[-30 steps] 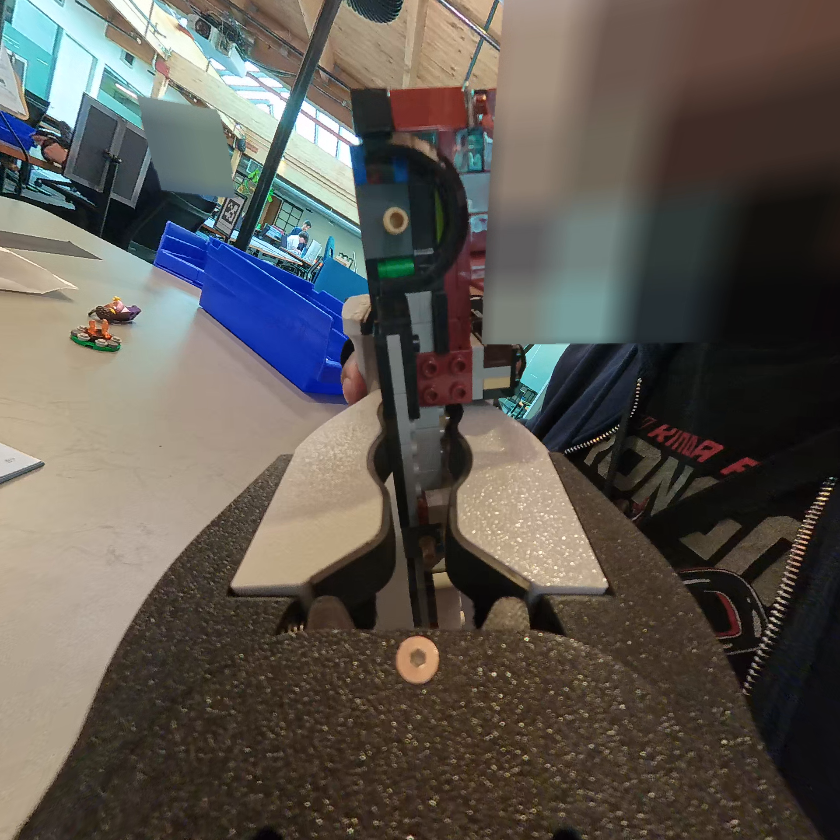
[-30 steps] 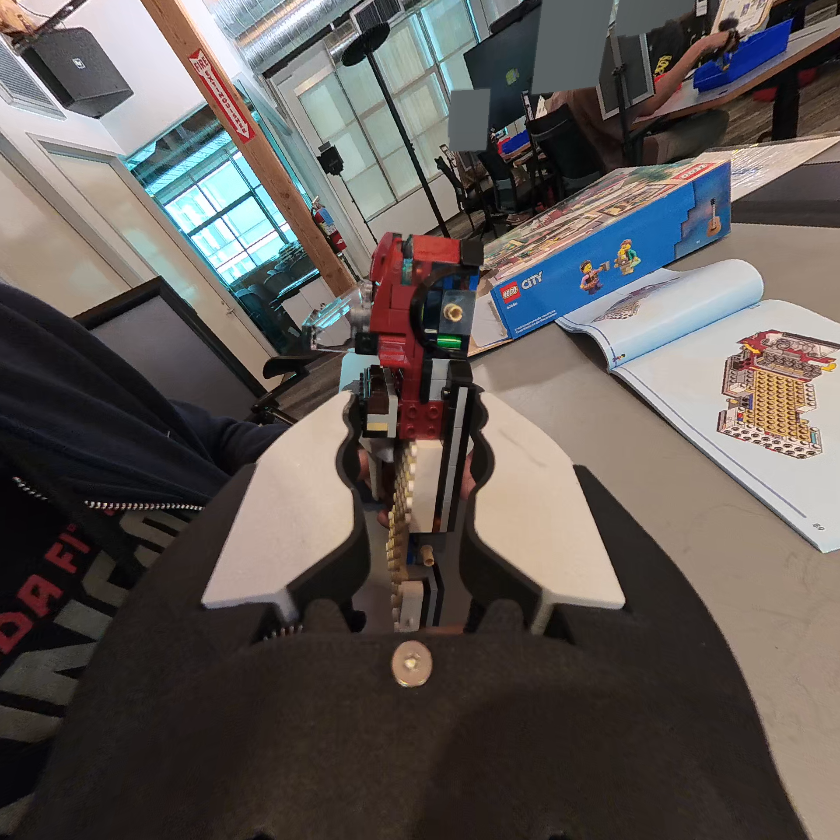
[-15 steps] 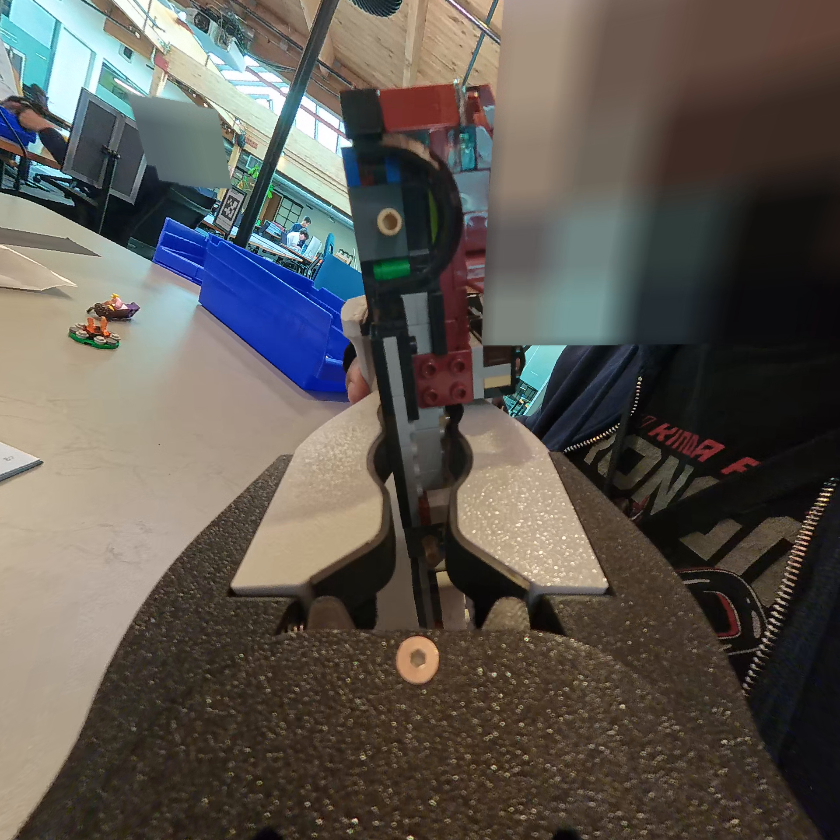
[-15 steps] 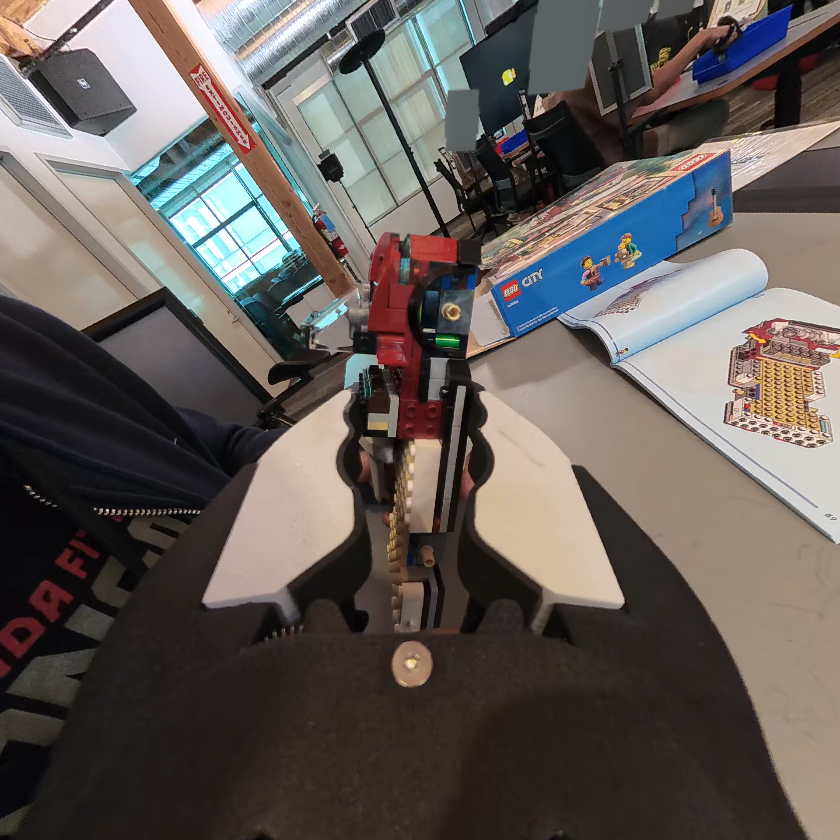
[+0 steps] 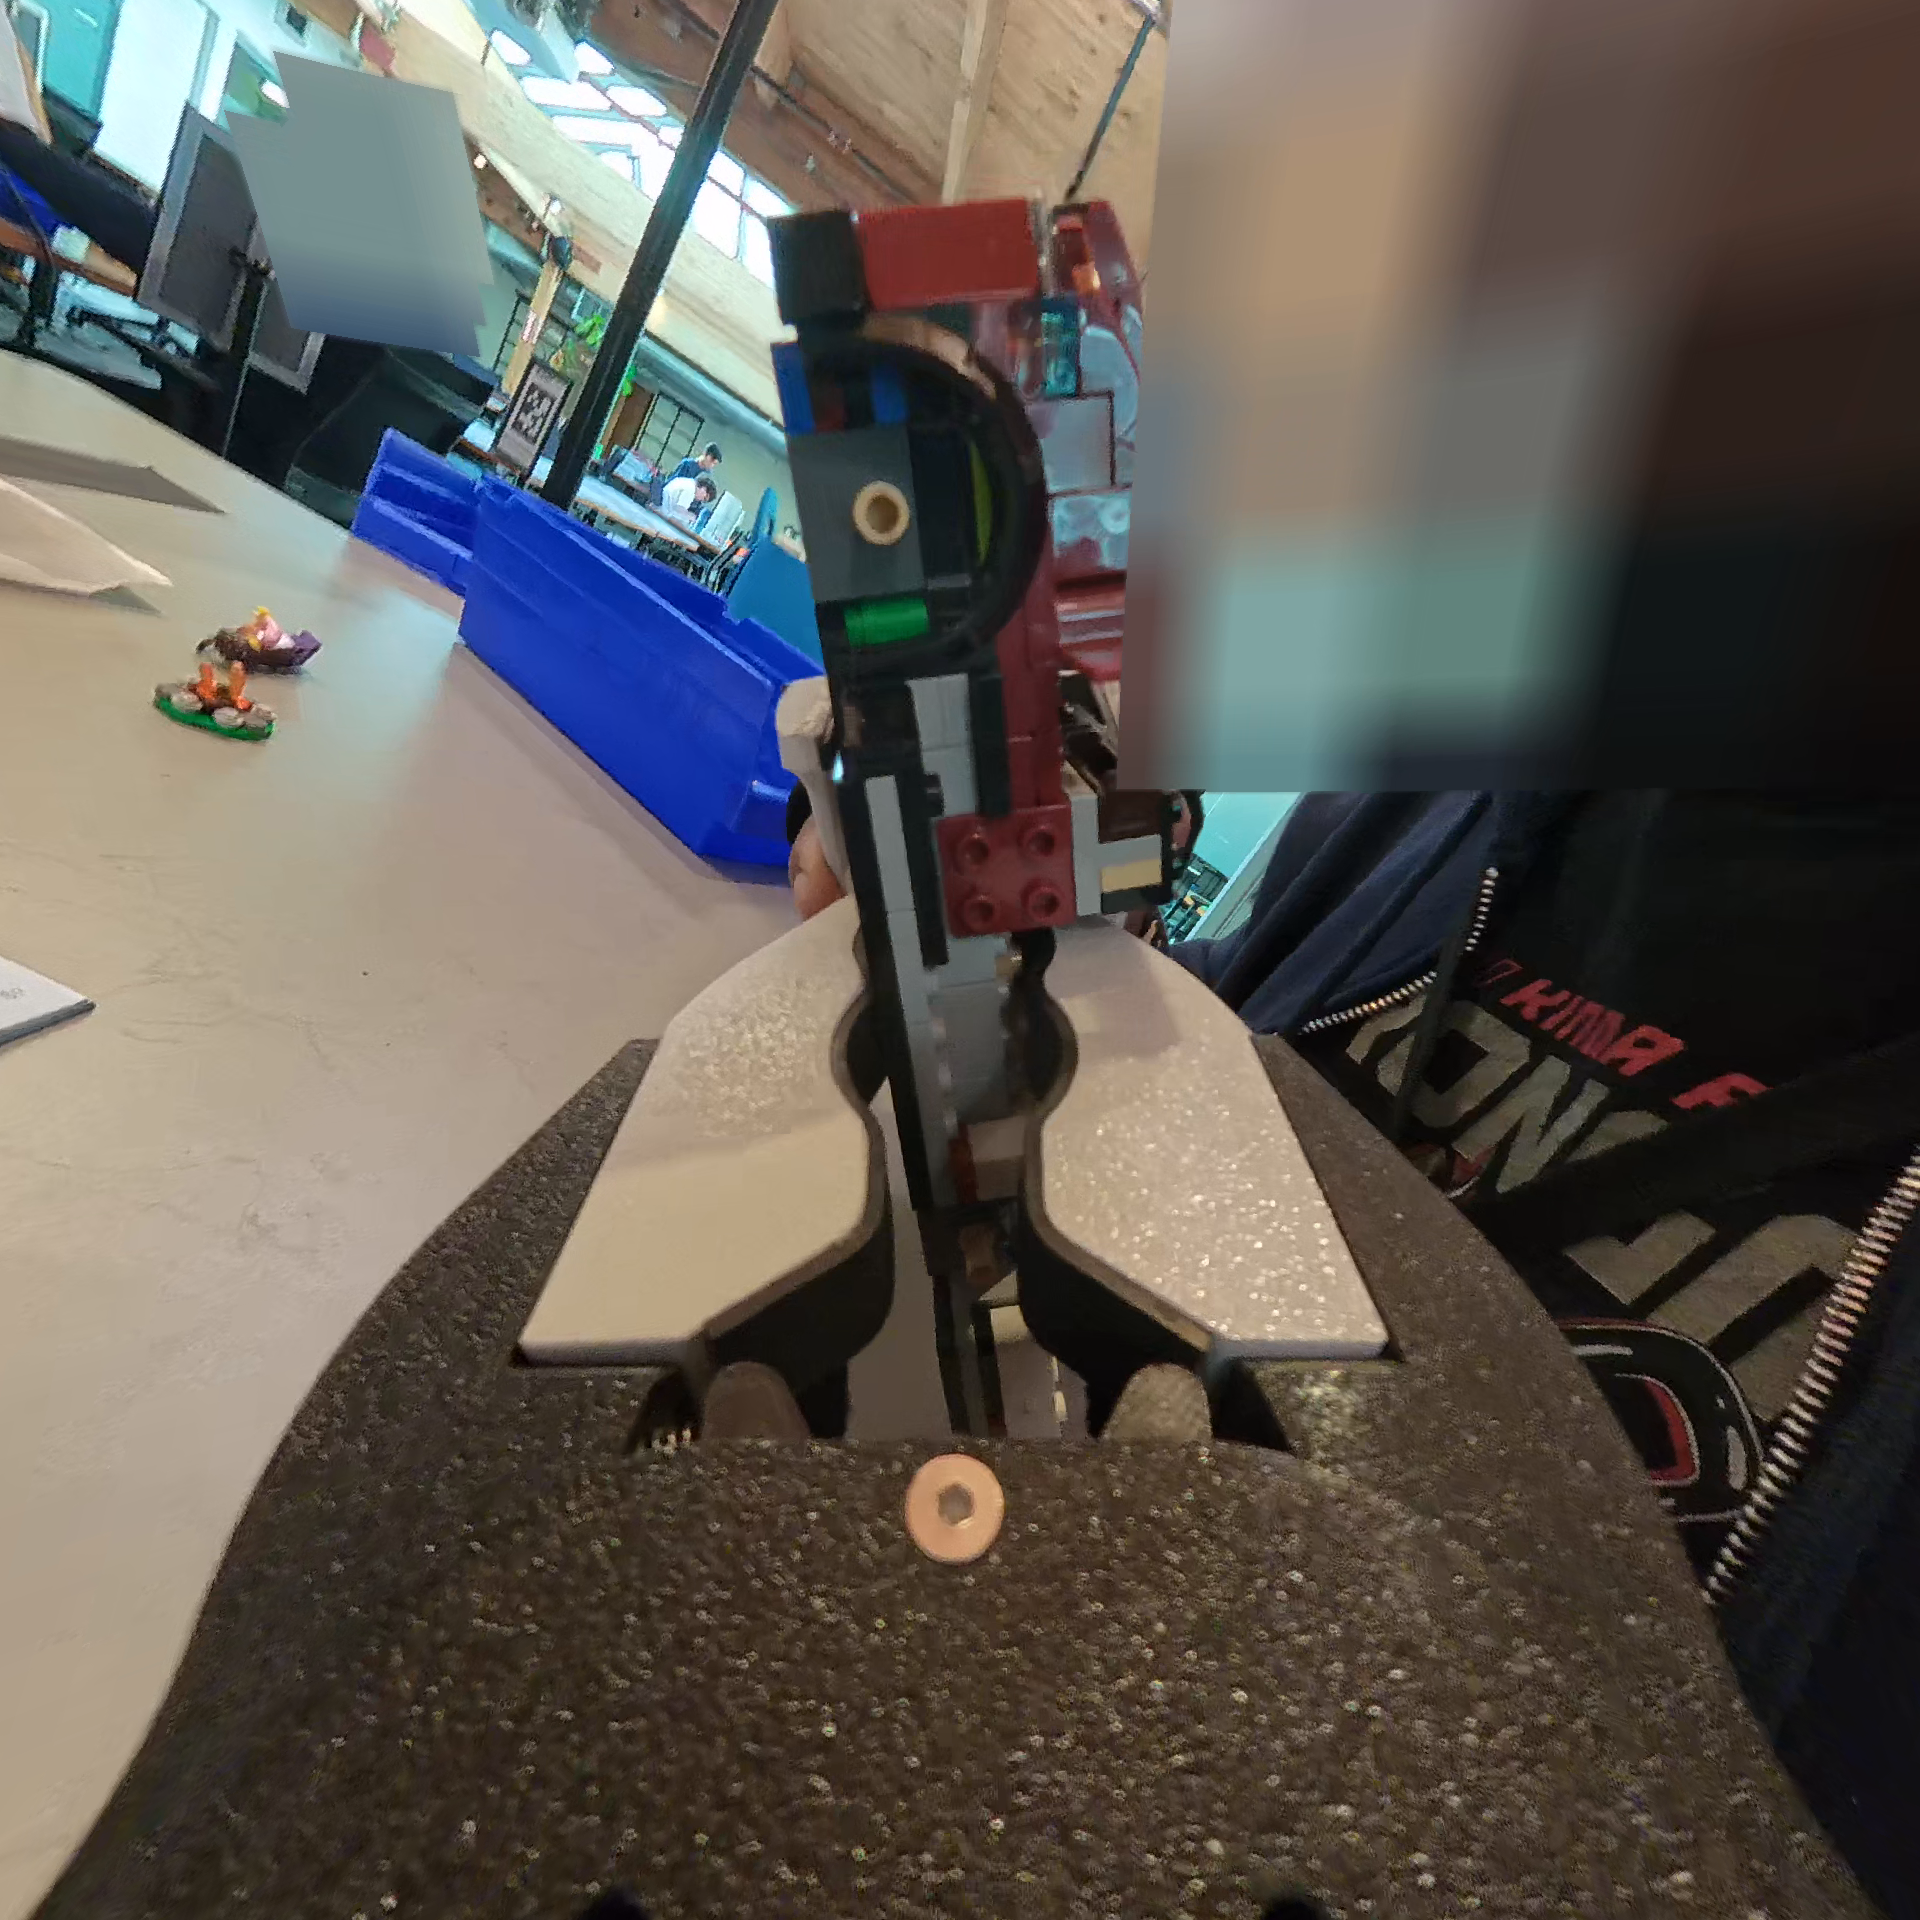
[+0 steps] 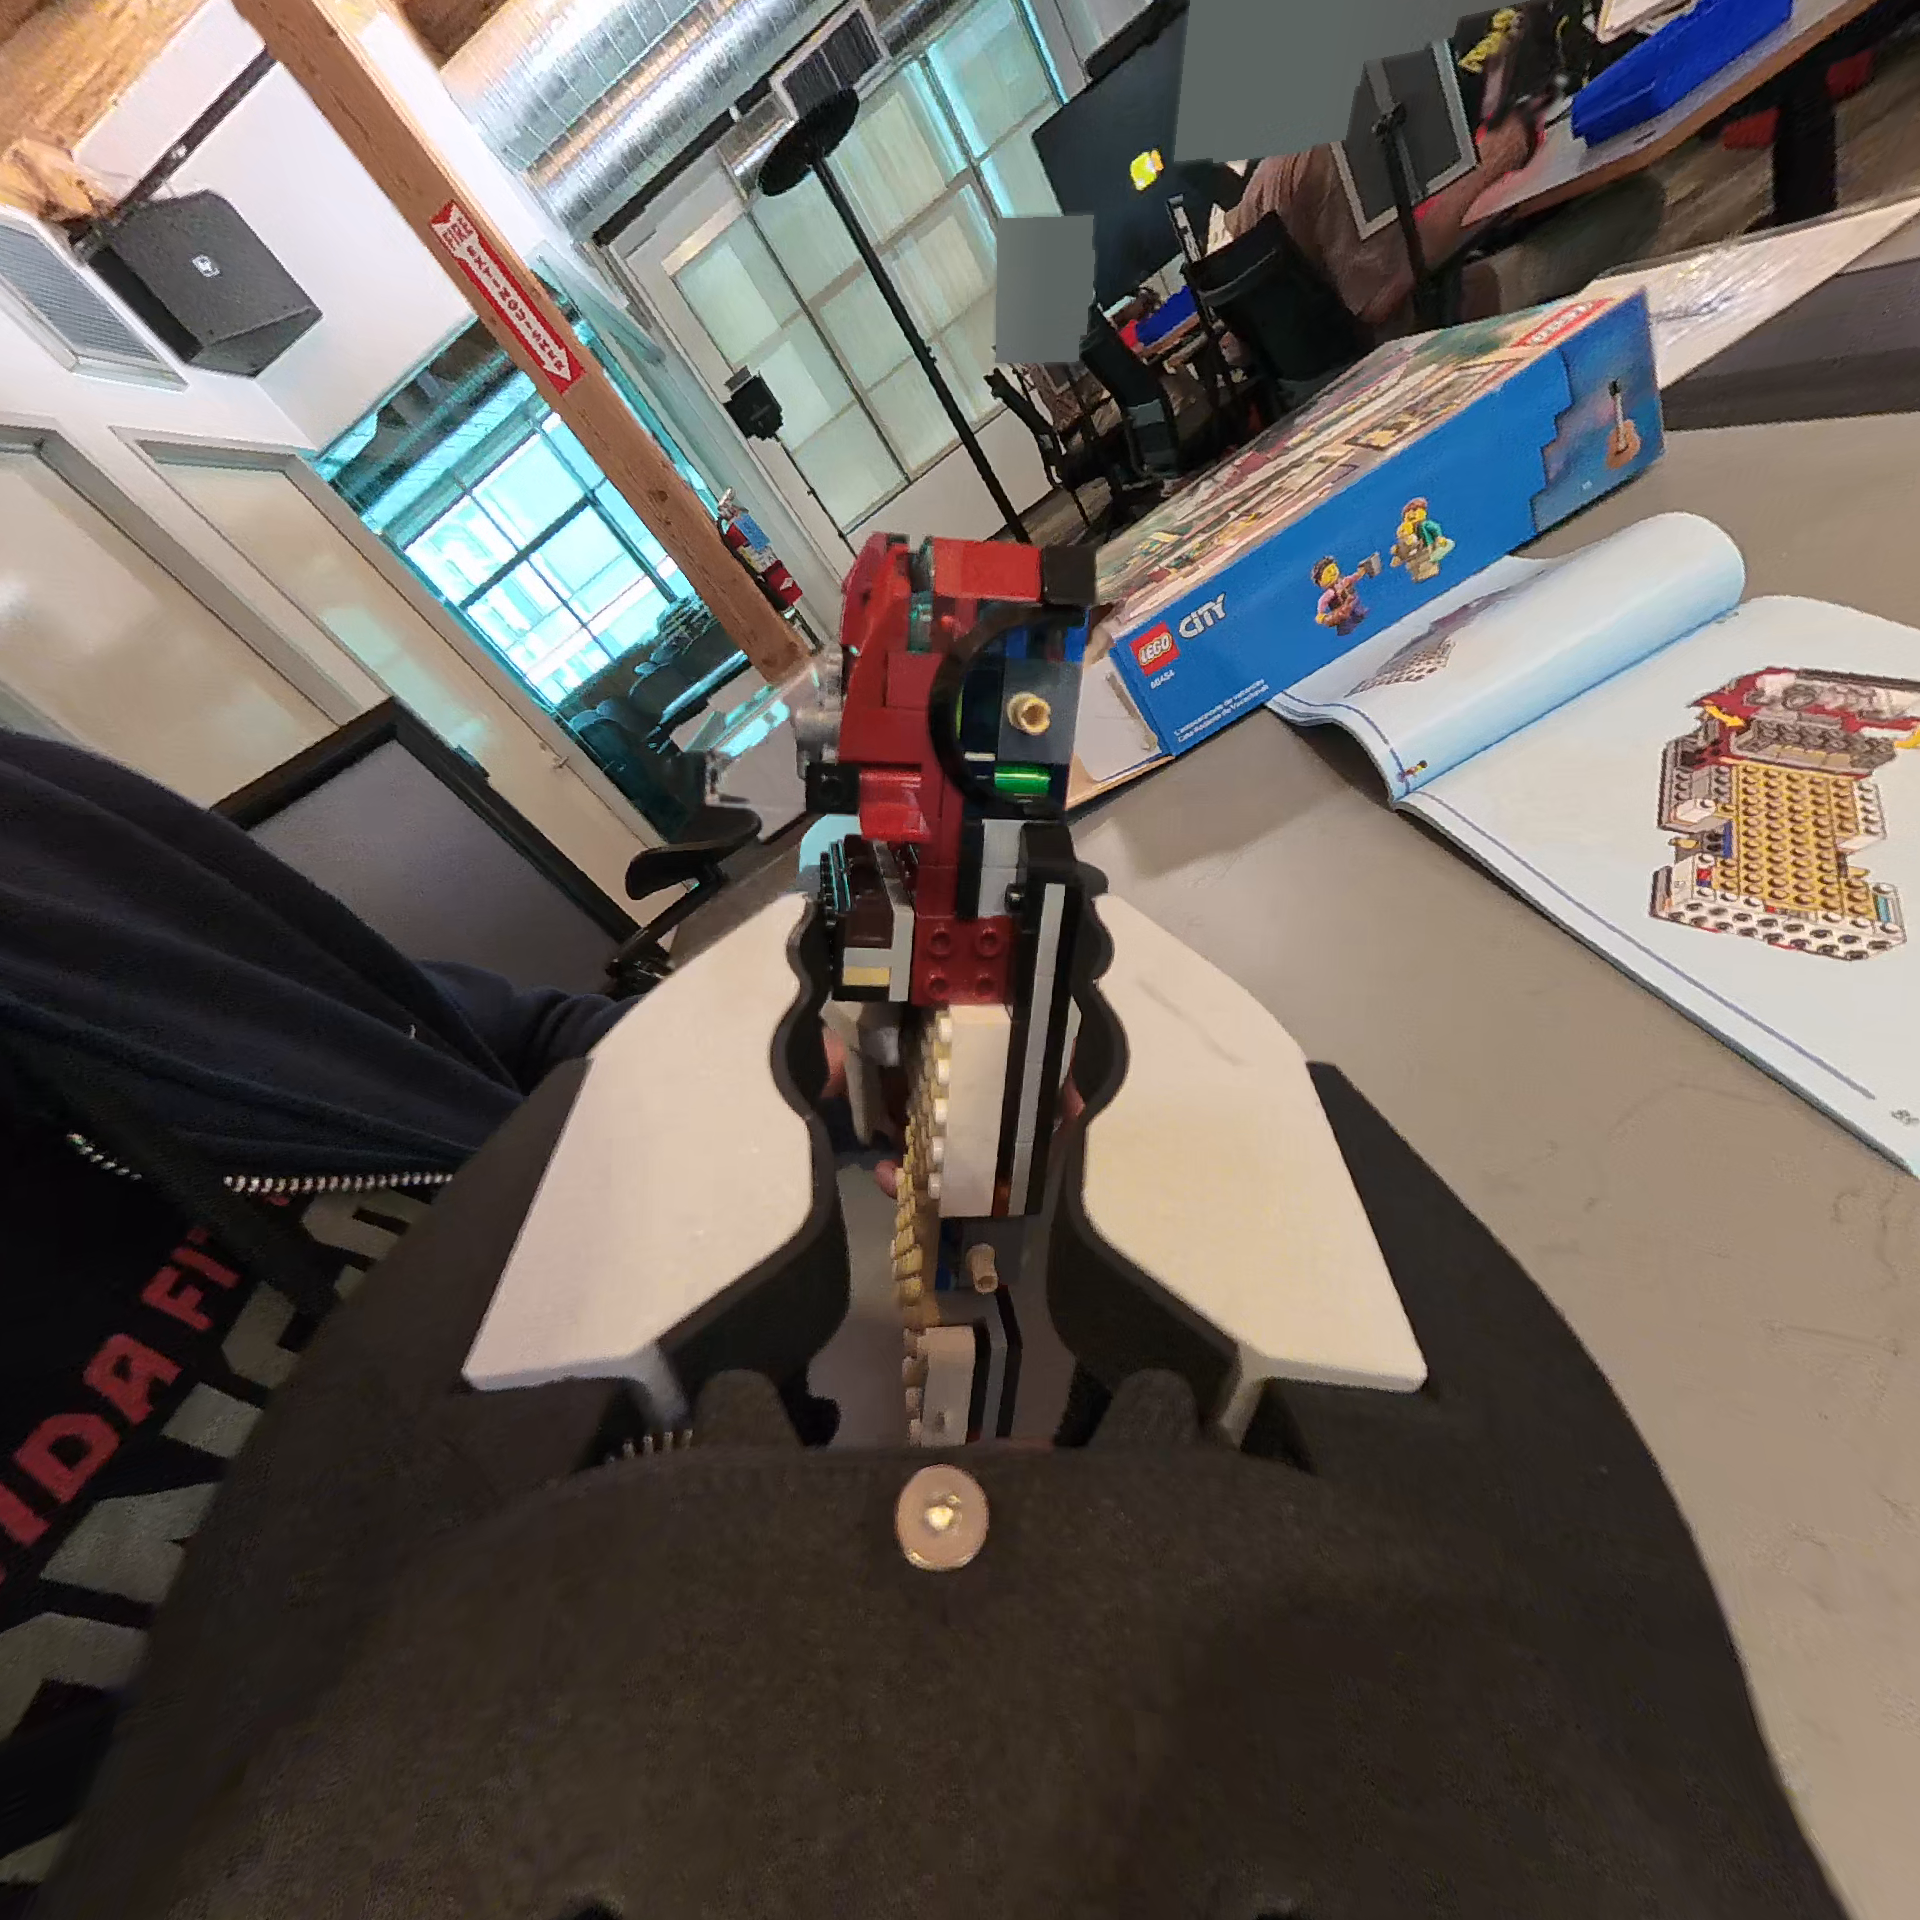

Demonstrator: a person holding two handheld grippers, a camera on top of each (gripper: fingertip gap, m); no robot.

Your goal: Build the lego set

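A brick model in dark red, black, grey and blue (image 5: 914,520) stands upright between the fingers of my left gripper (image 5: 951,966). The pads press on its thin lower part. The same model (image 6: 956,727) is also clamped in my right gripper (image 6: 945,935), whose pads press on its wider black and white sides. Both grippers hold it in the air above the grey table (image 5: 312,935), close to a person in a dark zipped jacket (image 5: 1558,1039). A white finger (image 5: 810,748) of the other gripper shows behind the model in the left wrist view.
Blue bins (image 5: 623,644) and two small brick builds (image 5: 218,707) sit on the table to the left. A blue set box (image 6: 1382,520) and an open instruction booklet (image 6: 1714,810) lie to the right. A black pole (image 5: 655,239) stands behind. My two grippers' fingertips are within a few centimetres of each other.
Both grippers keep their hold on the model. The pair has shifted and tilted slightly, so the background slides a little in both views.
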